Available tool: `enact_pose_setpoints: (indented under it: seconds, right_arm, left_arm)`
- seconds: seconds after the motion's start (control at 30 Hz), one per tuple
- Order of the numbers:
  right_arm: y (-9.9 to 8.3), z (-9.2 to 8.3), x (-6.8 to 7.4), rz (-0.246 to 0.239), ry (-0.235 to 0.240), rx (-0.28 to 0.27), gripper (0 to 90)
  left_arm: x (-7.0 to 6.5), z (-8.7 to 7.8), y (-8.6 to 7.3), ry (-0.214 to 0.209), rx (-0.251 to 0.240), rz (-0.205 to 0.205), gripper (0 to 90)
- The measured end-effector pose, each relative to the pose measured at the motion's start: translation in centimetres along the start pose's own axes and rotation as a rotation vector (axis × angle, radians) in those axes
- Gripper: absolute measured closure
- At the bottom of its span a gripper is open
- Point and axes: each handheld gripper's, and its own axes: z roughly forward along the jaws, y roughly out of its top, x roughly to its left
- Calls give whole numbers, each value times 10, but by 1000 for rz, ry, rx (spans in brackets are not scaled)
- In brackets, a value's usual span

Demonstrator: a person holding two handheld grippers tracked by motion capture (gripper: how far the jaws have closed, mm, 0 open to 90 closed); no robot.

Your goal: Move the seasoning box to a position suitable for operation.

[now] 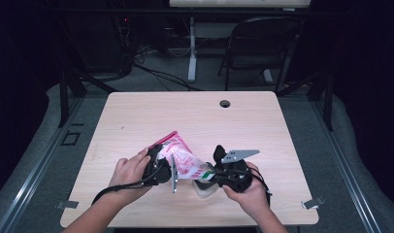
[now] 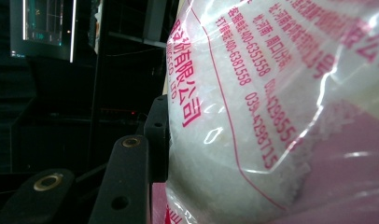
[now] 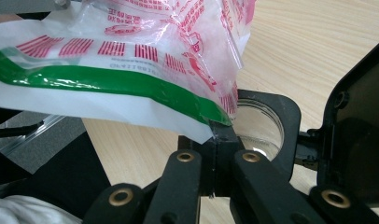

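Left gripper [image 1: 162, 167] clamps the clear red-printed plastic bag of white granules [image 1: 183, 158]; right gripper [image 3: 215, 140], closed, pinches its green-striped corner above a clear glass jar [image 3: 257, 123] on the pale wooden table [image 1: 185, 116]; behind them, a black chair [image 1: 260, 43].

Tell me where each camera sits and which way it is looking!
High view: above the person's side, looking forward and down on the pale wooden table; both forearms and each hand-held gripper show.
Left gripper view: rides the left hand-held gripper, looking along its black jaws at the clear plastic bag with red print and white grains.
Right gripper view: rides the right hand-held gripper, whose jaws pinch the bag's green-striped edge.
All views share the bag.
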Motion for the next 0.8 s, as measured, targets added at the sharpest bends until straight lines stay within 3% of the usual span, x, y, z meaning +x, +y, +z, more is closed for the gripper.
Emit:
enact_pose_setpoints:
  seconds: [0.8]
  right_arm:
    - [-3, 1, -4, 14, -5, 2, 900]
  left_arm:
    - [2, -1, 7, 17, 11, 63, 611]
